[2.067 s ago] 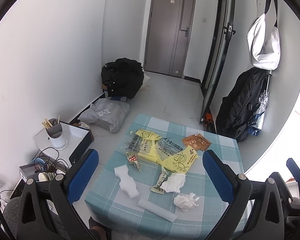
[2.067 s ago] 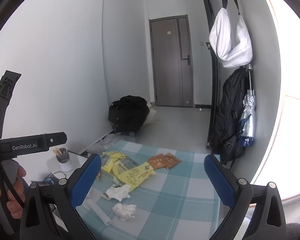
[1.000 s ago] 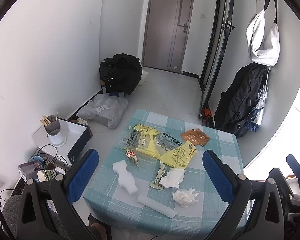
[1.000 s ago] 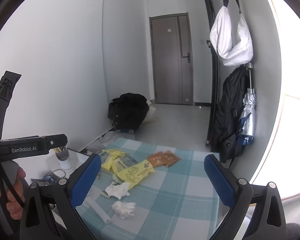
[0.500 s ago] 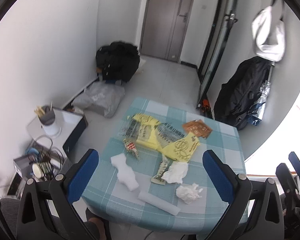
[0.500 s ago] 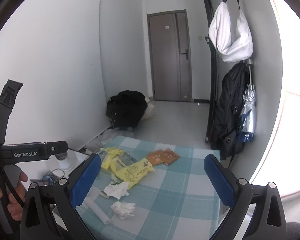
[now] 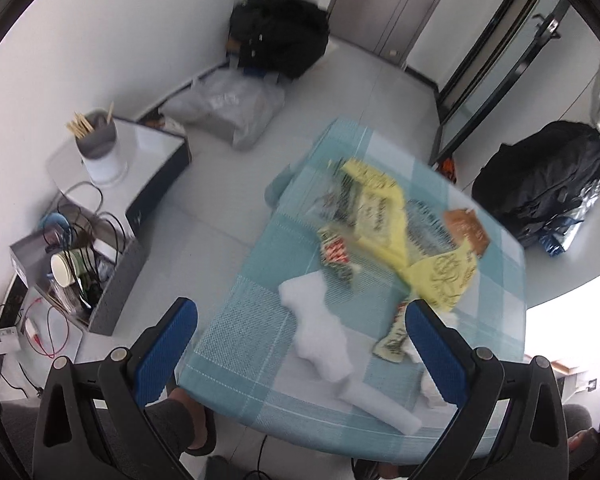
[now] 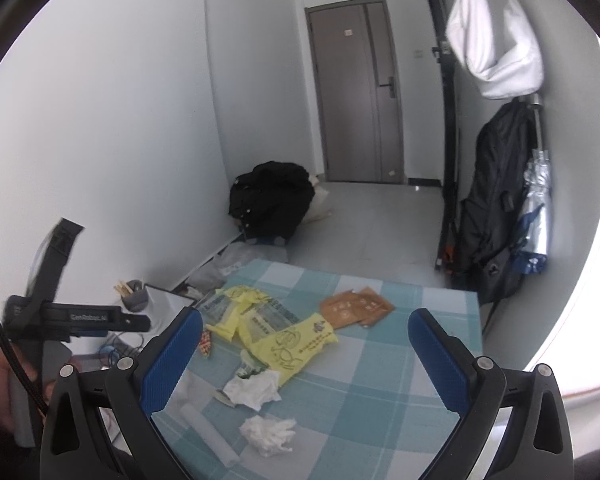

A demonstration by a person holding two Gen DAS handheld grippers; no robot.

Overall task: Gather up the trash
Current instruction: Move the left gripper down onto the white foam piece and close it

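Hovering above the table [image 8: 380,412] with both tools, nothing picked up yet. Left gripper [image 7: 300,344]: fingers spread wide, empty, tilted down over the near-left part of the checked cloth. The view there is smeared, so fine detail is unreliable. Right gripper [image 8: 300,356]: fingers likewise spread, empty, held higher and looking across the table toward the door [image 8: 356,92].

Trash location: all on the tabletop. Yellow plastic bags [image 8: 288,340] lie spread near the middle, brown sachets [image 8: 356,306] just beyond them. Crumpled tissues [image 8: 268,434] and a white foam tube [image 8: 212,432] sit at the near edge; a white foam block [image 7: 316,332] lies directly between the left fingers in that view.

Judgement: open jaws aimed down suggest the foam block is the first pick, being nearest and bulky. No bin or open collecting bag identifiable; possibly one yellow bag serves. Light wrappers may slide when nudged.
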